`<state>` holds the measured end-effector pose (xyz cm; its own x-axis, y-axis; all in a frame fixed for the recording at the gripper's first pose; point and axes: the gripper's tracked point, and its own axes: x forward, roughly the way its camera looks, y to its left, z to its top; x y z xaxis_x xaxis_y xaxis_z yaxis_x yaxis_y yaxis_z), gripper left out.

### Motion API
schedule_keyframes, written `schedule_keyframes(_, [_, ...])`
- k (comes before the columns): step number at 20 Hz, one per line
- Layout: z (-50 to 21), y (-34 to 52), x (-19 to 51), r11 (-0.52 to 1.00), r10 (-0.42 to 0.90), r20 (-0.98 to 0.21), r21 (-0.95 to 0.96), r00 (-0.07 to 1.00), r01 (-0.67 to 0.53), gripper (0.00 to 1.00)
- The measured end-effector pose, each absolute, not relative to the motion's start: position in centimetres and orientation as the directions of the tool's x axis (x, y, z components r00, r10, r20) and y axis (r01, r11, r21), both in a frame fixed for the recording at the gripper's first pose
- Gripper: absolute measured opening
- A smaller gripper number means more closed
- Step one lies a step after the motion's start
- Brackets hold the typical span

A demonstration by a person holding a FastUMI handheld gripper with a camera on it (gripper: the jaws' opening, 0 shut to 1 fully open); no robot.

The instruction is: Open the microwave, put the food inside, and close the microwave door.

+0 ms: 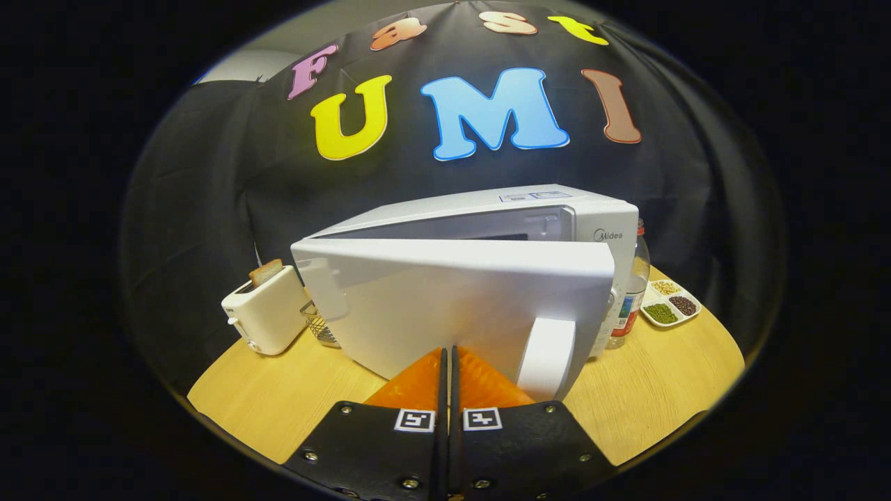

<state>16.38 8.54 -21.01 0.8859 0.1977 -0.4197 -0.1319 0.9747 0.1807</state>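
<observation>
The microwave [487,229] stands on the desk [654,383], its door [445,299] ajar and swung out toward the gripper [447,351], whose jaws are pressed together, empty, tips at the door's face. The door looks rigid, smooth, light; its handle [546,358], just right of the tips, seems the likely hold.

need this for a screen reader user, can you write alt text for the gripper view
The tongs, fingers closed together with nothing between them, press against the partly open door of a white microwave on a round wooden table. A toaster with bread sits left; a bottle and divided dish right.
</observation>
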Motion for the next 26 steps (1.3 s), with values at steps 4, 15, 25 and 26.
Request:
schedule_keyframes(4, [-21.3,7.7,18.8,0.979,0.175,-0.420,0.171,0.890,-0.111,0.01])
schedule_keyframes(15, [-21.5,6.8,23.9,0.985,0.123,-0.413,0.161,0.903,-0.060,0.02])
schedule_keyframes(25, [-20.7,6.8,23.8,0.994,0.097,-0.384,0.075,0.918,-0.073,0.02])
schedule_keyframes(26, [-19.8,6.6,23.3,0.995,0.091,-0.367,0.067,0.926,-0.072,0.02])
